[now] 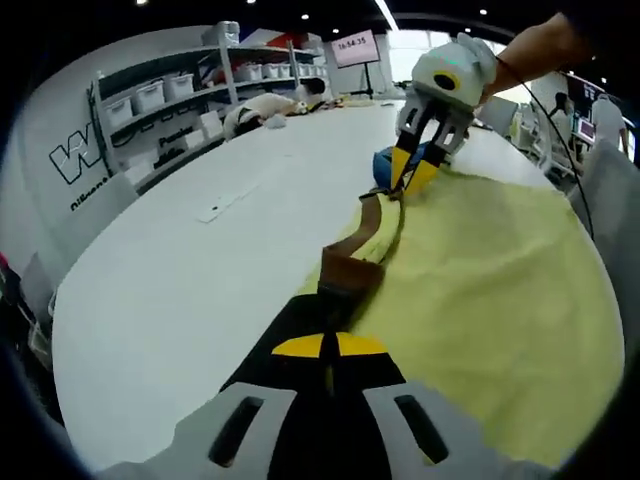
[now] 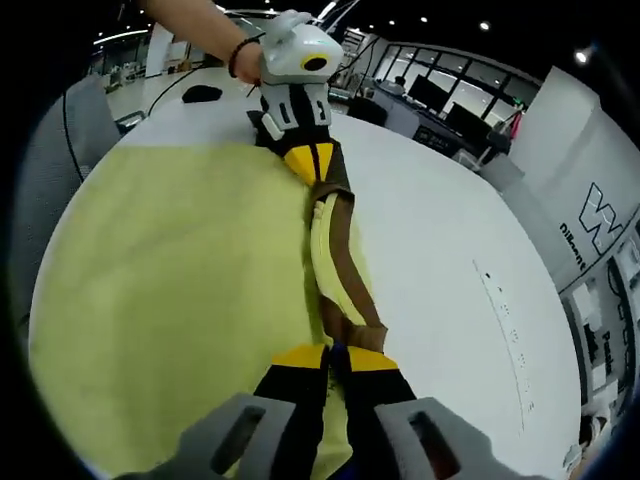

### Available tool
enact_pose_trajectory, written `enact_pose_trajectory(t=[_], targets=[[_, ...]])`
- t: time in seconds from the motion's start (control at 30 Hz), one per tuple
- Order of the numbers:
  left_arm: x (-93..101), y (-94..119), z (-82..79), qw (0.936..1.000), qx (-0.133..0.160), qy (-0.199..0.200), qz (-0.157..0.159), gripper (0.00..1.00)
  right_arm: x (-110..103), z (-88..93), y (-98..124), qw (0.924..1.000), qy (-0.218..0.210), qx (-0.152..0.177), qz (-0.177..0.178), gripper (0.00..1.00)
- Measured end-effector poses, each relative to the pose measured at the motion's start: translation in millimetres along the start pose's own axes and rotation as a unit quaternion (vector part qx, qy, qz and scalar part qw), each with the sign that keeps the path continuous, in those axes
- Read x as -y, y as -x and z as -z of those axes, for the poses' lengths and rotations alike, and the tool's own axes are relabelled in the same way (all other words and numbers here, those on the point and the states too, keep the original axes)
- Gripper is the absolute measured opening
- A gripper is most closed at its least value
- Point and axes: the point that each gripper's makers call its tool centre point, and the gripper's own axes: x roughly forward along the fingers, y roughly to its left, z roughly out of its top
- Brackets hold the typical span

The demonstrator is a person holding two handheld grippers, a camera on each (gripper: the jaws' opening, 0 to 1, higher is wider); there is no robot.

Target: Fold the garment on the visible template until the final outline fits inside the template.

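Note:
A pale yellow garment (image 1: 480, 280) lies spread on the white table (image 1: 180, 290), with a brown band (image 1: 350, 265) along its edge. In the left gripper view my left gripper (image 1: 328, 345) is shut on the near end of that band. My right gripper (image 1: 410, 178), held by a hand, is shut on the band's far end. In the right gripper view my right gripper (image 2: 335, 357) pinches the brown band (image 2: 345, 270), which runs up to the left gripper (image 2: 310, 160). The yellow garment (image 2: 170, 270) spreads to the left. The band hangs slightly slack between the two grippers.
A thin white strip (image 1: 225, 203) lies on the bare table, also seen as a strip (image 2: 505, 340) at the right. A blue item (image 1: 385, 160) sits behind the right gripper. Shelves with bins (image 1: 160, 95) and piled clothes (image 1: 265, 105) stand beyond. A grey chair (image 2: 90, 120) stands by the table edge.

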Motion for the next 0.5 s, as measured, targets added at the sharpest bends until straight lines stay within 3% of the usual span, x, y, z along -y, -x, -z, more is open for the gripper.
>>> enact_pose_trajectory(t=[0.07,0.13,0.2,0.3,0.4,0.5], targets=[[0.8,1,1.1,0.9994,-0.002,0.034,0.006,0.01,0,1.2,1,0.9999,-0.013,-0.002,-0.006,0.06],[-3.6,3,-0.3,0.9994,0.004,0.033,0.005,0.03,0,-1.1,4,0.9997,-0.019,0.009,-0.009,0.13],[-4.3,6,-3.0,0.9983,0.016,0.055,0.010,0.07,4,-15.1,10,0.9955,-0.075,0.058,-0.010,0.18],[-2.1,11,-15.7,0.9954,0.052,0.075,0.029,0.16,21,-22.5,18,0.9892,-0.115,0.090,0.013,0.21],[-3.8,11,-23.1,0.9951,0.062,0.071,0.030,0.21,38,-19.4,19,0.9816,-0.162,0.097,0.029,0.25],[-1.9,9,-28.5,0.9942,0.067,0.076,0.036,0.21,54,-8.0,17,0.9790,-0.178,0.084,0.055,0.25]])
